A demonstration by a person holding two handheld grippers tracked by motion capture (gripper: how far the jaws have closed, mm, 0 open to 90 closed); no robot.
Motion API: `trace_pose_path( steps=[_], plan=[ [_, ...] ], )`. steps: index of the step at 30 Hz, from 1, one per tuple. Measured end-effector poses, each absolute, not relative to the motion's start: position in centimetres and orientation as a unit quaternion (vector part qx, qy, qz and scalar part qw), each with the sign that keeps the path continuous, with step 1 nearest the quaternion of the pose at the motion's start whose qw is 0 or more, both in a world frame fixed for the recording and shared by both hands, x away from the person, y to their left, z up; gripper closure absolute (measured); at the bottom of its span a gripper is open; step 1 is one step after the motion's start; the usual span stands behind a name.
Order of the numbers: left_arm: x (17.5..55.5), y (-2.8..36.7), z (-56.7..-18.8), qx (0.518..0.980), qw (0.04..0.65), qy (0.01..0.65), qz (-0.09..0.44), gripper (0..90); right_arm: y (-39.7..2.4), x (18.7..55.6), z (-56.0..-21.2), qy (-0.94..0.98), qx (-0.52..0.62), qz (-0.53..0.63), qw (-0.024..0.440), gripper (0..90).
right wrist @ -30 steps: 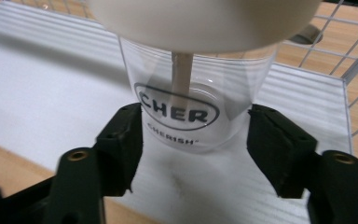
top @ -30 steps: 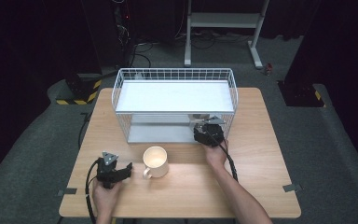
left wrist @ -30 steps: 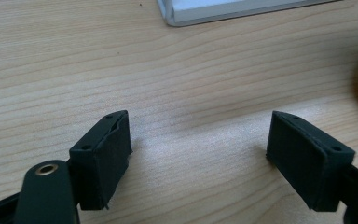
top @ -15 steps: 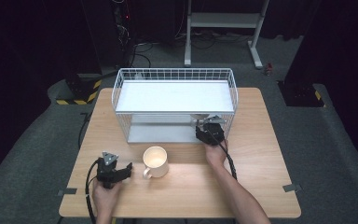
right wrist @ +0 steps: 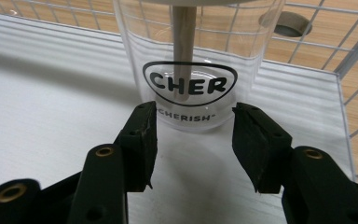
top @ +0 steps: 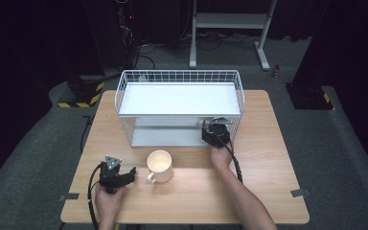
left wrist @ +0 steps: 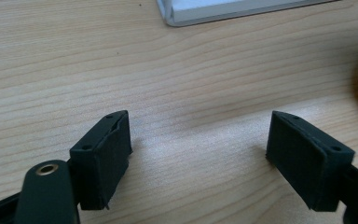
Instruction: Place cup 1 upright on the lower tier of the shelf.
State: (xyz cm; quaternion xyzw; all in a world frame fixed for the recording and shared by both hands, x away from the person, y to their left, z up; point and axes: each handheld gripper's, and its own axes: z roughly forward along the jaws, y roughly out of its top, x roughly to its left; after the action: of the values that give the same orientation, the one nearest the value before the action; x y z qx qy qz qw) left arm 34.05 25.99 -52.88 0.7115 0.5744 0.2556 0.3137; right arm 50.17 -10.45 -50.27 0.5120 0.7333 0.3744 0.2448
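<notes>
The right gripper (right wrist: pixel 193 140) is closed on the base of a clear glass (right wrist: pixel 193 65) standing on the lower shelf of the wire rack (top: pixel 179 98); lifting it out remains. The left gripper (left wrist: pixel 198 158) rests wide and empty beside the mug (top: pixel 159 165).

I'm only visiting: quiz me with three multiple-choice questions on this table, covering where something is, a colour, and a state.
1. Where is the mug?
A on the table, in front of the wire rack
B on the rack's top shelf
C on the floor

2. The lettering on the clear glass is:
A red
B black
C blue

3. The left gripper has its jaws:
A open, nothing between
B shut on the mug
C shut on a spoon

Answers: 1 A, it stands on the wood; 2 B, the CHERISH print is black; 3 A, bare wood lies between them.
</notes>
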Motion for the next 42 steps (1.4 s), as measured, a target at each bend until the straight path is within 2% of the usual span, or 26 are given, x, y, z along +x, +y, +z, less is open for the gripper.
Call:
trace_pose_path(
  steps=[5, 12, 42],
  plan=[
    [34.1, 26.0, -52.9, 0.711, 0.314, 0.574, 0.256, 21.9, -10.6, 49.6, -50.1, 0.738, 0.501, 0.383, 0.241, 48.8],
    [34.1, 26.0, -52.9, 0.712, 0.314, 0.574, 0.256, 21.9, -11.4, 48.7, -49.9, 0.748, 0.492, 0.388, 0.219, 38.9],
    [34.1, 26.0, -52.9, 0.711, 0.314, 0.574, 0.257, 21.9, -14.3, 45.3, -48.5, 0.758, 0.45, 0.427, 0.204, 35.2]
  ],
)
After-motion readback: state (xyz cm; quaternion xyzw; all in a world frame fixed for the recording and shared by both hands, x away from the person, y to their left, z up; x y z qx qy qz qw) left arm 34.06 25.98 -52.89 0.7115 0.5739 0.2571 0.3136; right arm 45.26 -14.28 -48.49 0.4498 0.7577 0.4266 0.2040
